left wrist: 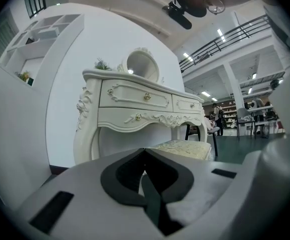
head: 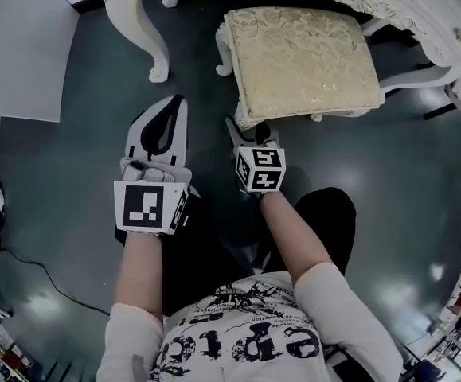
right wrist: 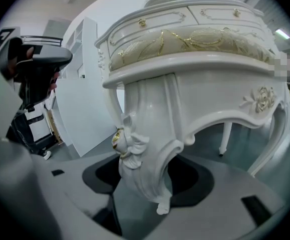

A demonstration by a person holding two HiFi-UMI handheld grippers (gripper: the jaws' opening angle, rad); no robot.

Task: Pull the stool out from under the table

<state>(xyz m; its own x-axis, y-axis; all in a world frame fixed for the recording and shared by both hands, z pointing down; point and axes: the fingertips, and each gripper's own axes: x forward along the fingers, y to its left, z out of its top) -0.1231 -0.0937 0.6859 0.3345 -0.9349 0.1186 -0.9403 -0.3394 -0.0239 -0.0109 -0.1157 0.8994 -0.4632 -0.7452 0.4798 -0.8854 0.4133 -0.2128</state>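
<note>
Just one stool (head: 306, 58) by one table (head: 138, 22)

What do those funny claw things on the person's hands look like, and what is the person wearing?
Each one is a white plastic gripper with two curved jaws lined in black: the left gripper and the right gripper. Each carries a white cube with black square markers. The person wears a white short-sleeved T-shirt with black print.

Glossy dark floor (head: 389, 181), white wall (left wrist: 59, 84)
</note>
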